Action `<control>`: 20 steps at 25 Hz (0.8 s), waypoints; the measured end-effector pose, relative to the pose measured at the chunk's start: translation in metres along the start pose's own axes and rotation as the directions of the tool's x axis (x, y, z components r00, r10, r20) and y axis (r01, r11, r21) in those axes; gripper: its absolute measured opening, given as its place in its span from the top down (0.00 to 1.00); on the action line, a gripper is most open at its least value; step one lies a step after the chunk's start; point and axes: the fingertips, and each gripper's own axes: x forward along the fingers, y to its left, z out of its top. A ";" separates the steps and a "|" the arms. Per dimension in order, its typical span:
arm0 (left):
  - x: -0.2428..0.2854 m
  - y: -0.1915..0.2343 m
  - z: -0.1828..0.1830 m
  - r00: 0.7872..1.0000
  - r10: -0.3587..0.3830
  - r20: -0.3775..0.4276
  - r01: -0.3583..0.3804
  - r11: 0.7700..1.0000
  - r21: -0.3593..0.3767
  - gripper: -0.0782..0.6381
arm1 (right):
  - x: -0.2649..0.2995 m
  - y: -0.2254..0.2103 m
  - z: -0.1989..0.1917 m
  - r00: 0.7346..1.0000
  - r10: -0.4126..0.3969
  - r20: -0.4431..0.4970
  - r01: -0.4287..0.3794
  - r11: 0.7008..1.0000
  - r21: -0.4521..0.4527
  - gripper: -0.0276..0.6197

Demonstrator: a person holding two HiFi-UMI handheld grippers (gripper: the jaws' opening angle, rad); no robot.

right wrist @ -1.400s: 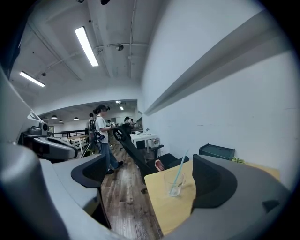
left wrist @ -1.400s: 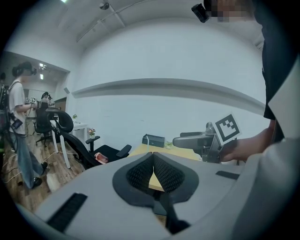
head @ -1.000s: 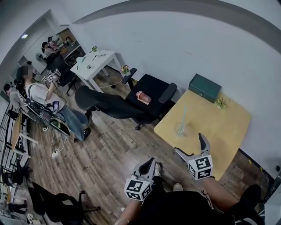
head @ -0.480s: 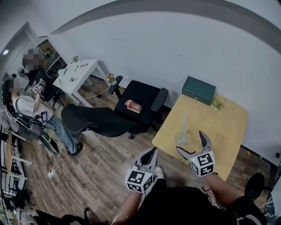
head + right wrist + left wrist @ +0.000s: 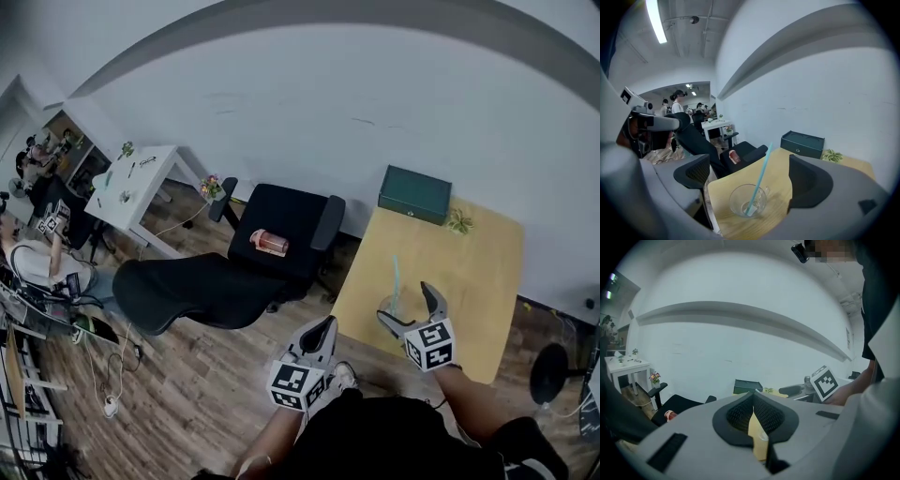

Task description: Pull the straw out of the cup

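Note:
A clear glass cup (image 5: 388,307) (image 5: 747,200) stands near the front left edge of the yellow wooden table (image 5: 469,272), with a light blue straw (image 5: 395,278) (image 5: 760,179) leaning in it. My right gripper (image 5: 405,302) (image 5: 749,165) is open just in front of the cup. Its jaws have just been closing a little; the cup lies in the gap ahead of them and neither pad touches it. My left gripper (image 5: 322,326) (image 5: 753,414) is shut and empty, off the table's left edge above the wood floor.
A dark green box (image 5: 413,194) and a small plant (image 5: 459,221) sit at the table's far edge by the white wall. A black office chair (image 5: 281,234) carrying a pink bottle (image 5: 269,243) stands left of the table. A white desk (image 5: 131,183) is farther left.
The view has swung right, so the table sits closer. My right gripper has come up to the cup, which now lies between its jaws. My left gripper has shifted toward the table's edge.

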 end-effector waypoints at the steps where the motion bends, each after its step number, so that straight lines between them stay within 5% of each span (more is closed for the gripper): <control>1: 0.002 0.005 0.001 1.000 -0.009 -0.002 0.009 1.000 0.000 0.86 | 0.005 -0.003 -0.001 1.000 -0.019 -0.008 0.019 1.000 0.005 0.15; 9: 0.009 0.045 0.008 0.998 -0.066 -0.013 0.066 0.996 0.057 0.86 | 0.037 -0.011 -0.011 0.994 -0.101 -0.049 0.104 0.993 0.057 0.18; 20: 0.015 0.061 -0.008 0.998 -0.070 -0.007 0.070 0.998 0.005 0.86 | 0.064 -0.040 -0.031 0.972 -0.205 -0.118 0.222 0.961 0.163 0.56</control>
